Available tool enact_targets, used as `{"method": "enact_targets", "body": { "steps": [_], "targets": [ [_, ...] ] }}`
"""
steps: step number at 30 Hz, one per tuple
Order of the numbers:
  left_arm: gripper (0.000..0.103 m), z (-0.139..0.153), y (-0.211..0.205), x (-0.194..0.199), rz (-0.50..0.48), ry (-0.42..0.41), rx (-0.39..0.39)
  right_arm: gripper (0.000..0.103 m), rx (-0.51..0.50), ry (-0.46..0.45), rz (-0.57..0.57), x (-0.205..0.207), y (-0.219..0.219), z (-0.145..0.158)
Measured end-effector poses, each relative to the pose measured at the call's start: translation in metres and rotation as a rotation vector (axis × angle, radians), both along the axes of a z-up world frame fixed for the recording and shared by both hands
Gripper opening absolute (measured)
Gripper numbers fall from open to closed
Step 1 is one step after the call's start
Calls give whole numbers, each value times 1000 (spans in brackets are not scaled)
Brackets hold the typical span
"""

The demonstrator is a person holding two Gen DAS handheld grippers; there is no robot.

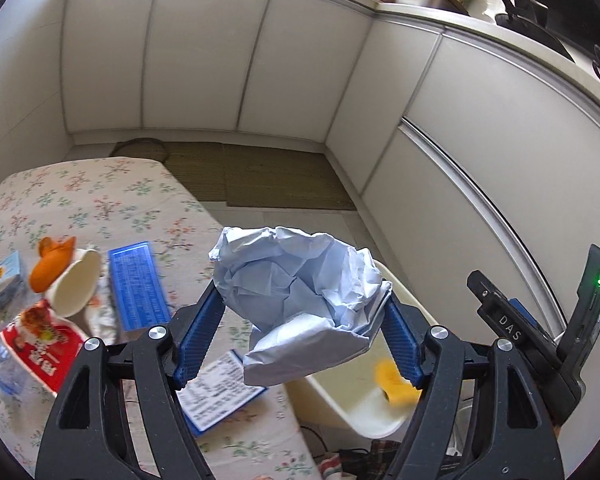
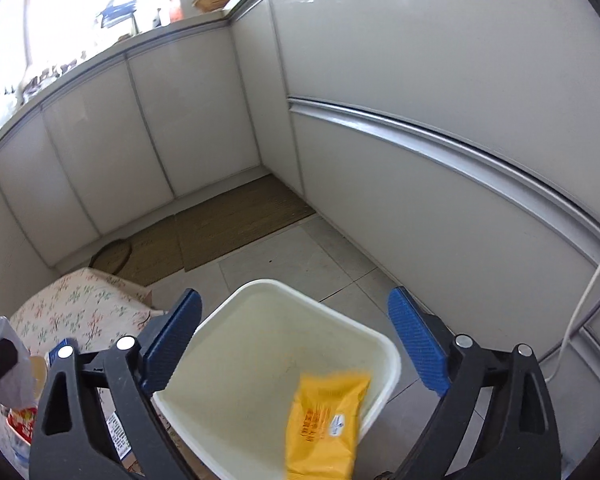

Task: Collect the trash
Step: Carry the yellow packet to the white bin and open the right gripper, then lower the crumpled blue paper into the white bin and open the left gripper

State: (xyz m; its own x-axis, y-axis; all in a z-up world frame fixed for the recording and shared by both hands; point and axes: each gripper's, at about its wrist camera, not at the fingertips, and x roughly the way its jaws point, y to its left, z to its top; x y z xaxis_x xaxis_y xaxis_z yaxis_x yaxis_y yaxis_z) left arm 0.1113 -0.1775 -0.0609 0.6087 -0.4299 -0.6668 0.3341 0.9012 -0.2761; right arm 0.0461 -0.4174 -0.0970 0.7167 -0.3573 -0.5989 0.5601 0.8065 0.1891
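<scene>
A crumpled ball of pale blue paper (image 1: 296,296) is pinched between the blue pads of my left gripper (image 1: 300,292), which is shut on it beyond the table's edge, above a white bin (image 1: 340,404). In the right wrist view, my right gripper (image 2: 296,296) stands open over the same bin (image 2: 268,283). A blurred yellow packet (image 2: 326,420) hangs loose inside the bin's near side, touching neither pad; in the left wrist view the packet (image 1: 394,384) shows behind the right pad. More litter lies on the floral table (image 1: 60,192): a paper cup (image 1: 76,284), an orange wrapper (image 1: 52,260) and a red packet (image 1: 40,344).
A blue card (image 1: 138,284), a printed leaflet (image 1: 220,388) and a small box (image 1: 2,280) also lie on the table. White cabinets (image 2: 420,80) wall in the corner, with woven mats (image 2: 228,228) on the tiled floor. A white cable (image 2: 580,312) hangs at the right.
</scene>
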Motion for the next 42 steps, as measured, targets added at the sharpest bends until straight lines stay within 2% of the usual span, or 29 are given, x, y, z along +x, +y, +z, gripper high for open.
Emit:
{"method": "enact_targets", "body": {
  "steps": [6, 12, 20, 28, 42],
  "targets": [
    [73, -1, -41, 12, -50, 28, -20, 94, 25, -30, -98, -18, -30, 8],
    [75, -5, -80, 22, -104, 58, -35, 94, 46, -36, -149, -28, -43, 13],
    [80, -17, -106, 31, -129, 74, -3, 95, 30, -57, -206, -41, -54, 18],
    [92, -17, -99, 29, -99, 59, 29, 95, 18, -51, -190, -34, -49, 19],
    [96, 0, -58, 19, 22, -45, 114, 96, -115, -24, -102, -13, -3, 27]
  ]
}}
